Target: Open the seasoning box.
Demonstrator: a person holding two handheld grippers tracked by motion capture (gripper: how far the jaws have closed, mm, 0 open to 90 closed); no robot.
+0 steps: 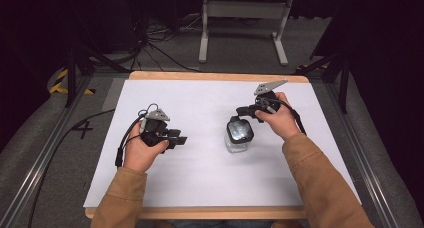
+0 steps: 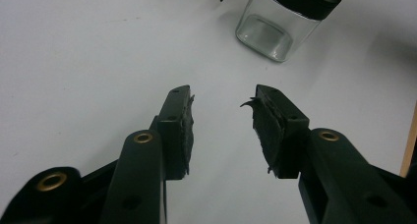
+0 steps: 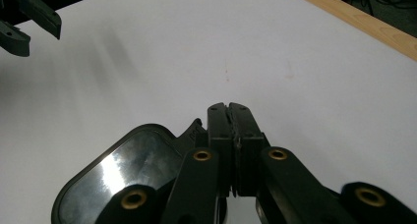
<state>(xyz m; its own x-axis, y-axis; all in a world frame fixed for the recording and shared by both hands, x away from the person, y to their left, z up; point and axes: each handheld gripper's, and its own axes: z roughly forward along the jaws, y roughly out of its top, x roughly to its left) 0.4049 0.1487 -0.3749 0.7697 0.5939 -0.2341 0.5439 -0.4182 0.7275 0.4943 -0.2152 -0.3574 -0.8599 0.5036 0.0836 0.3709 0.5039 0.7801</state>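
Note:
A square clear glass jar (image 1: 238, 138) with a glossy black lid (image 3: 118, 177) stands upright near the middle of the white table top (image 1: 200, 173). My right gripper (image 1: 244, 110) hovers just beyond and above the lid. Its jaws are pressed together, shut (image 3: 228, 108), and nothing shows between them. My left gripper (image 1: 177, 138) is held to the left of the jar and points toward it. In the left gripper view the gripper (image 2: 221, 101) is open with only bare table in the gap, and the jar (image 2: 273, 30) stands well ahead.
A wooden edge (image 3: 364, 27) borders the white top, and the far edge (image 1: 215, 76) shows in the high view. Beyond it stand a white metal frame (image 1: 245, 18) and floor cables. Both tan sleeves come in from the near edge.

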